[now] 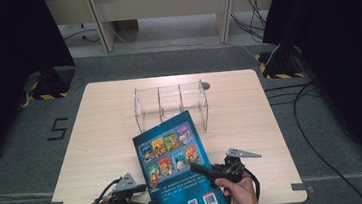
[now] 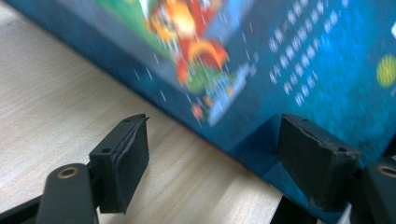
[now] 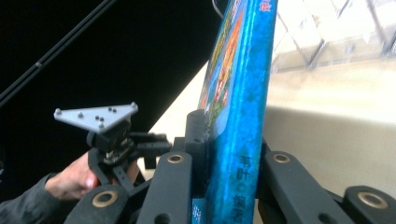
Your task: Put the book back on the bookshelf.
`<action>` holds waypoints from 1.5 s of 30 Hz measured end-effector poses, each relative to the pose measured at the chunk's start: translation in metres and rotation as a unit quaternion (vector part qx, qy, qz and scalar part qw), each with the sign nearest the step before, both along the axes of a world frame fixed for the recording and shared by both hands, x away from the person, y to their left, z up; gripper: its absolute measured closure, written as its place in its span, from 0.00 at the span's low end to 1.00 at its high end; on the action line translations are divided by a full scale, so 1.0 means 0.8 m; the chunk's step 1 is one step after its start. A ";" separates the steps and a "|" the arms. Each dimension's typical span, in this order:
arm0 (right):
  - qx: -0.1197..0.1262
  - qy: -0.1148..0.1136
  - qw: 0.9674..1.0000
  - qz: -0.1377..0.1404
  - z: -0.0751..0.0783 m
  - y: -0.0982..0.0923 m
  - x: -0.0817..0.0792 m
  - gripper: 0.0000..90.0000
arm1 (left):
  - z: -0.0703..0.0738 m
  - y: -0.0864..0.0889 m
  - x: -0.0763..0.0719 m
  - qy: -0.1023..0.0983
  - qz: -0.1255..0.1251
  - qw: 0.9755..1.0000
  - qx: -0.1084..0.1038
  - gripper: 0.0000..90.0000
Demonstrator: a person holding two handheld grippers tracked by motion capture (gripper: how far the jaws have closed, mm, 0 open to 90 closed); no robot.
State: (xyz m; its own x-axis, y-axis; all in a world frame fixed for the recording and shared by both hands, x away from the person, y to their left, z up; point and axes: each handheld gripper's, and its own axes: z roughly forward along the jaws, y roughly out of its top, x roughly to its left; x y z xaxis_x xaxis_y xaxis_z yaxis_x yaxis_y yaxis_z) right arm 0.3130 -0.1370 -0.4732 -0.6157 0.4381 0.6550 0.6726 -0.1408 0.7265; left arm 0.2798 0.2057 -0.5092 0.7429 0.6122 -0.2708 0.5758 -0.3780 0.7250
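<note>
near table front edge: right tongs (image 3: 233, 154) clamped on blue book (image 1: 177, 165); left tongs (image 2: 224, 158) apart beside it.

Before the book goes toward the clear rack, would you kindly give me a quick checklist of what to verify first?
1. Right gripper clamped on the book at its spine: ok.
2. Left gripper open beside the book's edge, not gripping: ok.
3. Book lifted off the table: cannot tell; a lower corner looks close to the wood.
4. Clear divider rack upright, slots empty: ok.
5. Path between book and rack free: ok.
</note>
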 end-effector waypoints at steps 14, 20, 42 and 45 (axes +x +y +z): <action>-0.086 -0.271 0.956 -0.080 0.067 0.034 -0.006 0.88 | 0.002 0.007 0.004 -0.008 0.015 1.000 0.000 0.29; -0.107 -0.323 0.938 -0.058 0.067 0.033 -0.020 0.87 | 0.003 0.010 0.003 -0.010 0.017 1.000 0.000 0.29; -0.128 -0.312 0.941 -0.010 0.040 -0.021 -0.070 0.89 | -0.003 0.018 0.004 -0.035 0.021 0.995 0.086 0.28; -0.133 -0.317 0.939 -0.018 0.038 -0.025 -0.072 0.91 | -0.003 0.019 0.005 -0.041 0.022 0.995 0.093 0.27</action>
State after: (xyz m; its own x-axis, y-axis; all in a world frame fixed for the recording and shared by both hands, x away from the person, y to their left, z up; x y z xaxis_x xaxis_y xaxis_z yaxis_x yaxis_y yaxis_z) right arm 0.2555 -0.1569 -0.4425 -0.8263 0.5626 0.0267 0.0920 0.0880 0.9919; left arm 0.2836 0.2208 -0.5118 0.7297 0.6778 -0.0898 0.5361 -0.4856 0.6905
